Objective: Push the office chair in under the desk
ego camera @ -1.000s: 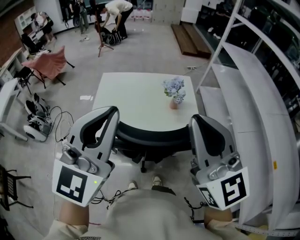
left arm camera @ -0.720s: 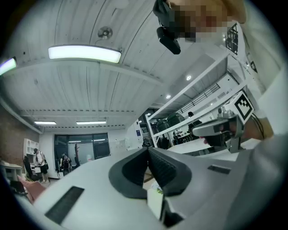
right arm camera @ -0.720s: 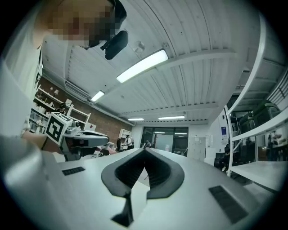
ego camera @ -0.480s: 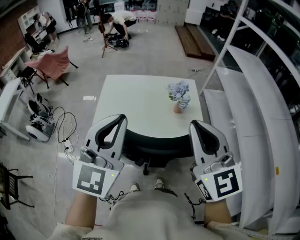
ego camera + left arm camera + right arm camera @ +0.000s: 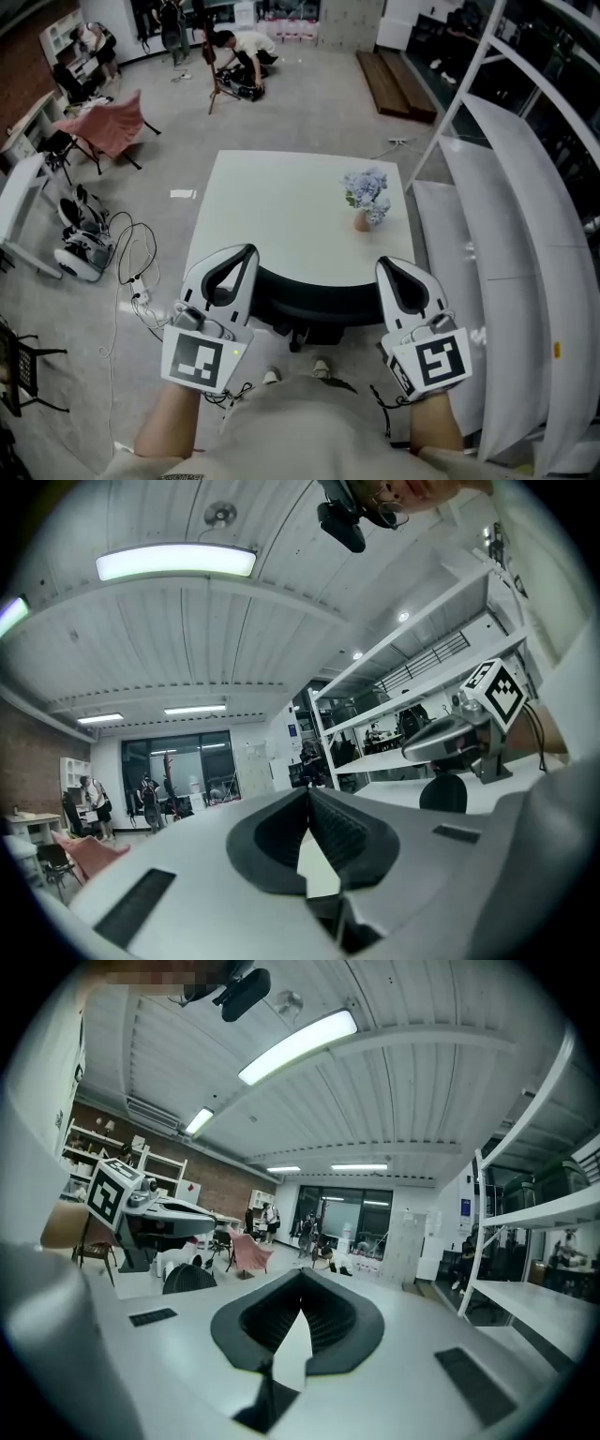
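Open floor with loose cables point(image 5: 131, 267) off the white bench's point(image 5: 281, 202) left edge. Level, empty left tongs point(image 5: 242, 258) pressed together by the left end of the office chair's point(image 5: 314, 292) curved black backrest, at the bench's near edge. Likewise closed right tongs point(image 5: 390, 269) at its right end. Shelving rack point(image 5: 511, 244) close alongside.

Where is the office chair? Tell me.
Head view, lower centre: the office chair sits at the near edge of the white desk, between the left gripper and right gripper.

Office chair point(image 5: 314, 289) stands before the desk point(image 5: 272, 211), which bears a flower pot point(image 5: 367, 200).
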A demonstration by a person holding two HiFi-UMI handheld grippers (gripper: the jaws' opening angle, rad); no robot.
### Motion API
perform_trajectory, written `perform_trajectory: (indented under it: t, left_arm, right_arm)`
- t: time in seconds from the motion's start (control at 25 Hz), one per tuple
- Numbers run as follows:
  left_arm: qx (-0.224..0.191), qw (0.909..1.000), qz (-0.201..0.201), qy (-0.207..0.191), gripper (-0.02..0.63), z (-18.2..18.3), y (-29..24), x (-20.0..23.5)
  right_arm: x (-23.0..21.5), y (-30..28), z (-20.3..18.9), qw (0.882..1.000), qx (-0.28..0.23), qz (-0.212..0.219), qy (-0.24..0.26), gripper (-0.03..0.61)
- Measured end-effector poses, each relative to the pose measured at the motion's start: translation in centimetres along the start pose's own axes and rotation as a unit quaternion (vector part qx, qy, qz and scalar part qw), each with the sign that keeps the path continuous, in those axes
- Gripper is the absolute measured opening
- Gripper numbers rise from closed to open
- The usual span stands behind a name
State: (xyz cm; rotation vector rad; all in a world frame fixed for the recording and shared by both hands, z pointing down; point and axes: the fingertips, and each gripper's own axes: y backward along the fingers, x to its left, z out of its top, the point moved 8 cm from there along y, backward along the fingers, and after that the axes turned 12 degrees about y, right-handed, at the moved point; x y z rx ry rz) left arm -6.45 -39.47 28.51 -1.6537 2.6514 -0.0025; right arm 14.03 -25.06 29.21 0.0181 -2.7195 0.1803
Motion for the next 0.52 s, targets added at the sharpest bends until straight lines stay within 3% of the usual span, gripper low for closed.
perform_trajectory:
  t: [0.52]
  left_arm:
    - [0.015,0.9998,-0.009,0.003,0.008,-0.8,-1.0,1.5]
  right_arm:
    - [-0.4,-1.3,-0.2,1.0,0.016,-0.001,0.004,0.006]
